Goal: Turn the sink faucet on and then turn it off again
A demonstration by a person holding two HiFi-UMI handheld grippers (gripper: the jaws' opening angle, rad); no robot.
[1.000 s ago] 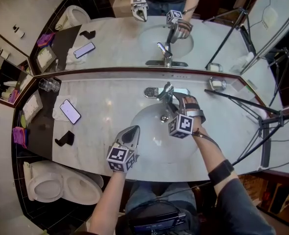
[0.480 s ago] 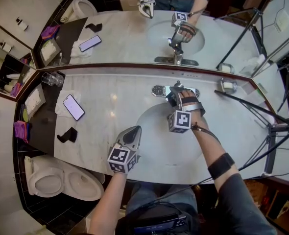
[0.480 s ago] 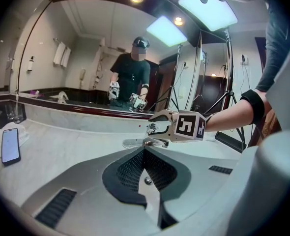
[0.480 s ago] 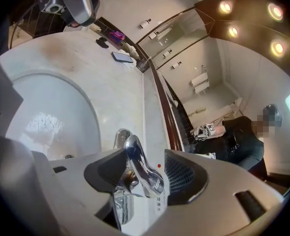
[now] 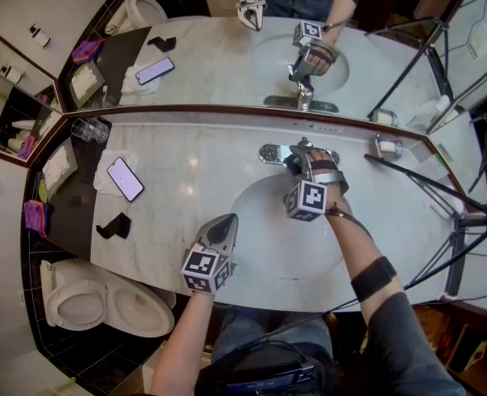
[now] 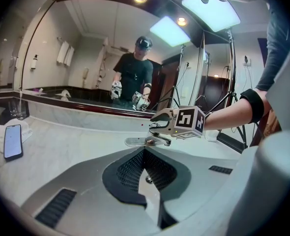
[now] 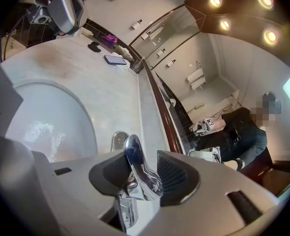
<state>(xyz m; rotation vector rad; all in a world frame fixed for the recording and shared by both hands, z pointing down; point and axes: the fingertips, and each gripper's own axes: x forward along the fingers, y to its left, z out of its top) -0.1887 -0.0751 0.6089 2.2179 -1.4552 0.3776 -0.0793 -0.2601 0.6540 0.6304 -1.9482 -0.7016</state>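
Observation:
The chrome faucet stands at the back of the white sink basin. My right gripper reaches over the basin to it. In the right gripper view the faucet's lever handle lies between the closing jaws. One pad lies against it and a thin strip of counter shows by the other. My left gripper hovers over the basin's front left rim, shut and empty; its own view shows the faucet and the right gripper beyond its meeting fingertips.
On the marble counter's left lie a phone on a white cloth, a glass and a small black object. A metal dish sits right of the faucet. A mirror runs behind, tripod legs cross at right, a toilet below left.
My right gripper has moved from the spout over the basin back to the faucet's lever, and its jaws have narrowed round it. The left gripper has stayed in place.

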